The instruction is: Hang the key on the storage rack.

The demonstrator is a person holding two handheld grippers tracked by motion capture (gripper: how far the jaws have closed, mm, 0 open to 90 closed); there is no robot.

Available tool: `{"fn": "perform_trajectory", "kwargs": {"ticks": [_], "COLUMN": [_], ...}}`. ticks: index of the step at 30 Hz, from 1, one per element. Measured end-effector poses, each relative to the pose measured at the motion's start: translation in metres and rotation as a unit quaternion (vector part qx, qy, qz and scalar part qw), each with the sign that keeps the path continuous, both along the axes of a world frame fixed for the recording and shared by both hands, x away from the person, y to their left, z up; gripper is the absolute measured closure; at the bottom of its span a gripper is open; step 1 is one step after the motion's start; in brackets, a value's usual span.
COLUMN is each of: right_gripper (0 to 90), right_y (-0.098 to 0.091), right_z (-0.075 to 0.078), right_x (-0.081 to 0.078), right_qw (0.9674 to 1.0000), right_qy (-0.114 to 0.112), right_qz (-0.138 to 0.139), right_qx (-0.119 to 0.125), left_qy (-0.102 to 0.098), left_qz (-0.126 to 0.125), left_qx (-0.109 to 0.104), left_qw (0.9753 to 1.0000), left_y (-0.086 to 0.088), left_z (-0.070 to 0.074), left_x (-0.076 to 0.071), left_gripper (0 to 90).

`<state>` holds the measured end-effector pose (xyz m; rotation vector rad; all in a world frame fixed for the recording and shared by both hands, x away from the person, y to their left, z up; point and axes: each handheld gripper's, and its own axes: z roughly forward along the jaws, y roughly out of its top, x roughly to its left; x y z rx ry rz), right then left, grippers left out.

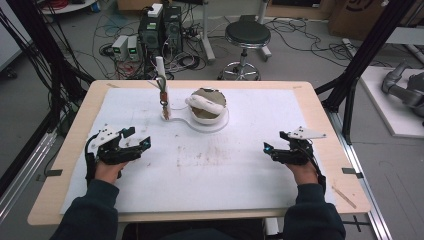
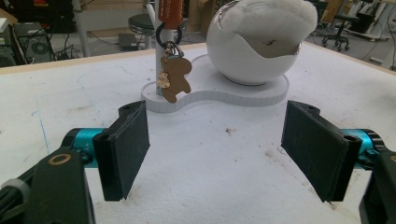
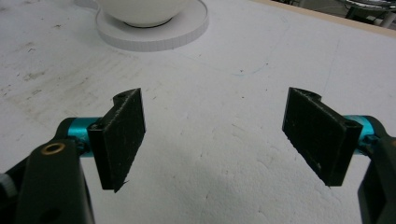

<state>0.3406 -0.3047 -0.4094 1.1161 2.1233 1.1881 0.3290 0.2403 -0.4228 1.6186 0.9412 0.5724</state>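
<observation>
At the far middle of the table [image 1: 75, 145] a white base [image 2: 243, 95] carries two items. On its right lobe sits a round white bowl [image 2: 243, 60], its rim cut low toward the camera in the left gripper view; a white cloth [image 2: 271, 18] lies in it and spills over the rim. What lies under the cloth cannot be told. On the left lobe a white post [image 1: 161, 75] stands upright, and from it hangs a ring [image 2: 166, 33] with a brown bear-shaped charm [image 2: 175, 79], which dangles just above the base.

Left gripper [image 1: 136, 142] rests near the table's left side, held by the left hand [image 1: 107, 167]. Its fingers [image 2: 126, 149] are spread wide, nothing between them, and they point toward the base, which stands apart from them.

Right gripper [image 1: 272, 147] rests near the right side, held by the right hand [image 1: 302, 170]. Its fingers [image 3: 122, 135] are likewise spread wide and empty. In the right gripper view the base and the bowl's foot appear at the upper left, well apart from the fingers.

A white sheet [image 1: 225, 175] covers most of the table, leaving a wooden margin on all sides. Between the two grippers the sheet is open, marked with brown stains only. The base stands near the far edge; both grippers stand nearer the front edge, each short of its side margin.
</observation>
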Motion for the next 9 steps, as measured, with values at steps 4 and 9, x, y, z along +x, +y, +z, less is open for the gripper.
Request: {"fn": "perform_trajectory", "kwargs": {"ticks": [4, 9], "right_gripper": [21.6, 21.6], "right_y": [-0.0001, -0.0009], "right_z": [-0.0002, -0.0007], "right_x": [0.0002, 0.0014], "right_qw": [1.0, 1.0], "right_qy": [0.003, 0.002], "right_qz": [-0.001, 0.0], "right_qx": [0.003, 0.003], "left_qy": [0.002, 0.003], "left_qz": [0.001, 0.002], "left_qx": [0.0, 0.001], "left_qw": [1.0, 1.0], "left_y": [0.0003, 0.0008], "left_z": [-0.0003, -0.0006], "left_x": [0.0003, 0.0007], "left_gripper": [23.3, 23.2]}}
